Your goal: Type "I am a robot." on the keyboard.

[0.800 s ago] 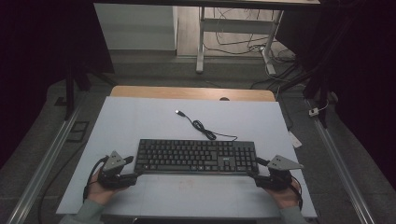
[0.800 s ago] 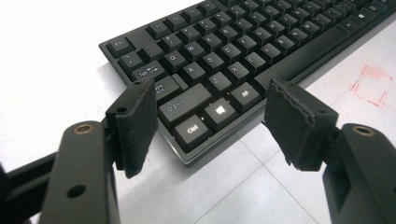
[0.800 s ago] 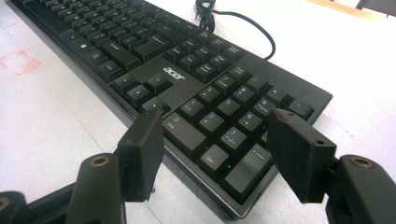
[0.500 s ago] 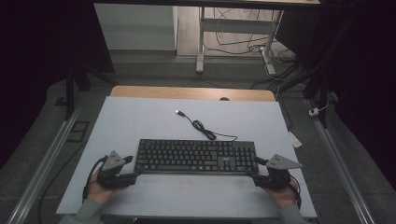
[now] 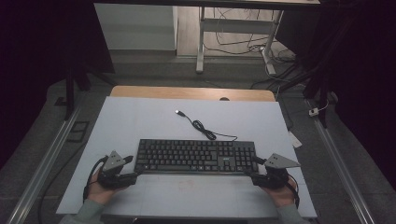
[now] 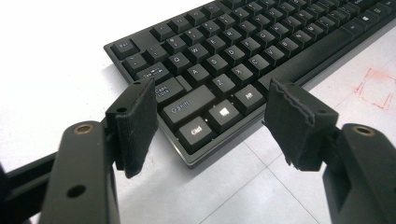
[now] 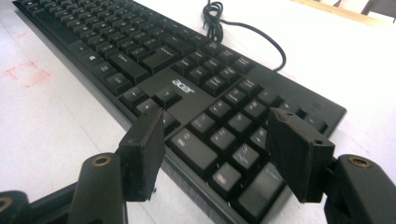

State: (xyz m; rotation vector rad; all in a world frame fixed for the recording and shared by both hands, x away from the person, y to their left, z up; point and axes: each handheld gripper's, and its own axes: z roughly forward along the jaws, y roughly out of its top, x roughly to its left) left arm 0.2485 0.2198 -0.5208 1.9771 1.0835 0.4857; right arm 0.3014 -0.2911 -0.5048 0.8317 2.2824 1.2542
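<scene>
The keyboard (image 5: 196, 156) lies low in the frame's centre on the tabletop (image 5: 140, 116). Left hand-held gripper (image 5: 131, 169) and right hand-held gripper (image 5: 252, 169) gape wide at its near corners, holding nothing. Uneven closing could skew the keyboard or press keys.

Keyboard (image 5: 196, 156) black, white key legends; cable (image 5: 201, 126) black. Tabletop (image 5: 140, 121) white, faint red square marks (image 6: 378, 88), wooden far edge. Jaws black.
</scene>
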